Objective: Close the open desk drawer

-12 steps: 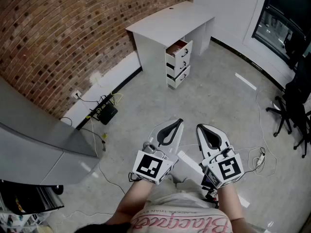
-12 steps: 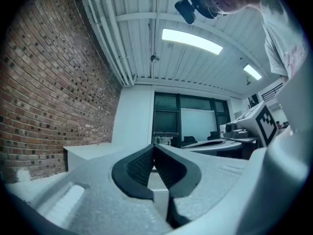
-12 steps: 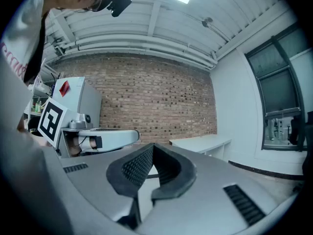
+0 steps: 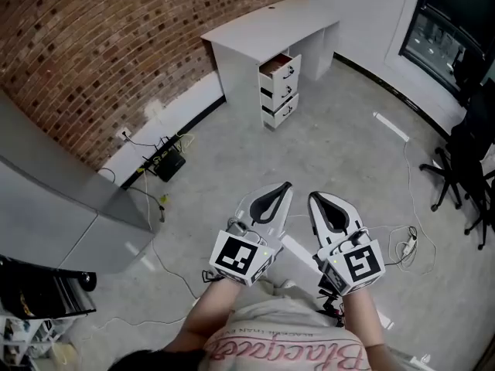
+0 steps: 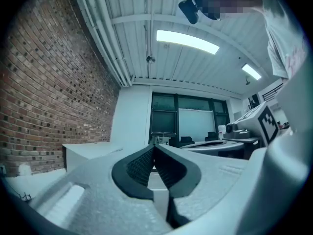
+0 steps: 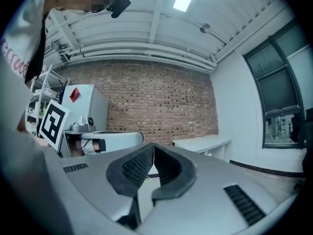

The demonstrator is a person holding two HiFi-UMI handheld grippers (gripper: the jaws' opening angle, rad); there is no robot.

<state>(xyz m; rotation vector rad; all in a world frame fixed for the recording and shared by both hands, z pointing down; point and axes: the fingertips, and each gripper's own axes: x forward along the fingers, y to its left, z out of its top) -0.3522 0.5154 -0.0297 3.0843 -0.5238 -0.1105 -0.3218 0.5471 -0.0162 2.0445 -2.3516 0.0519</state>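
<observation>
Far off, the white desk stands by the brick wall, its top drawer pulled open. Near, the left gripper and right gripper are side by side, both closed on nothing.

open drawer contents indistinct, office chair cropped

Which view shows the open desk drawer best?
The head view: the top drawer stands pulled out of the white desk, seen from above. Both gripper views show only the distant desk; no drawer can be made out.
</observation>
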